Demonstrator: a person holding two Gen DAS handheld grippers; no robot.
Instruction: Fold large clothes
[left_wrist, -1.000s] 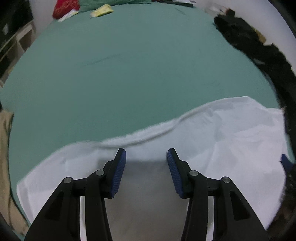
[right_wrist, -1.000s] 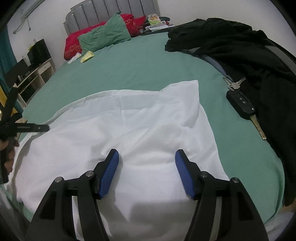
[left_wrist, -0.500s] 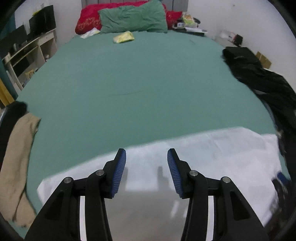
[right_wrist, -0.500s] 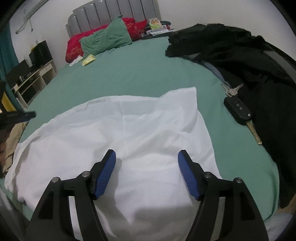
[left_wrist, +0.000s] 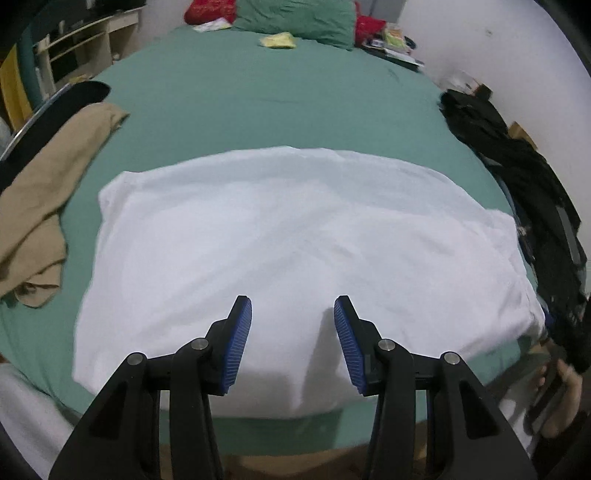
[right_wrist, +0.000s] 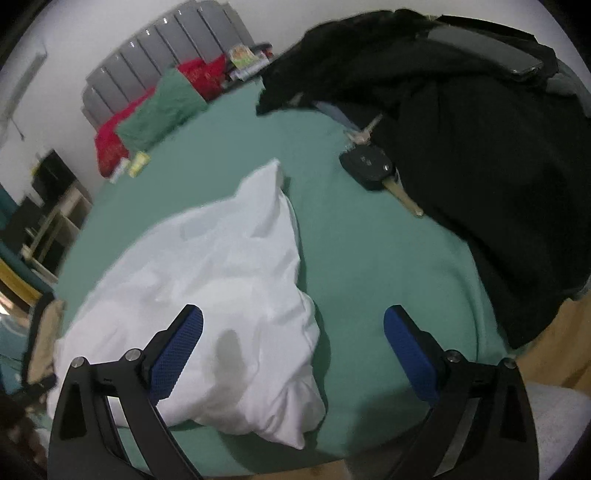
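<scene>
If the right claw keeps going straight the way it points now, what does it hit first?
Most likely the green bedsheet, just right of the white garment. The right claw stands open with nothing between its fingers; the garment's edge lies close to that line, so depth is uncertain.

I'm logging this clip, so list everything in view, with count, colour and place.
shirt: one, white, spread flat at the near edge of the bed
sheet: one, green, covering the bed
tan garment: one, left edge of the bed
black clothes: a pile, right side of the bed
car key: one, black, beside the black clothes
pillows: green and red, at the headboard
left gripper: black with blue pads, open, above the shirt
right gripper: jaws just opened wide, nothing held
</scene>
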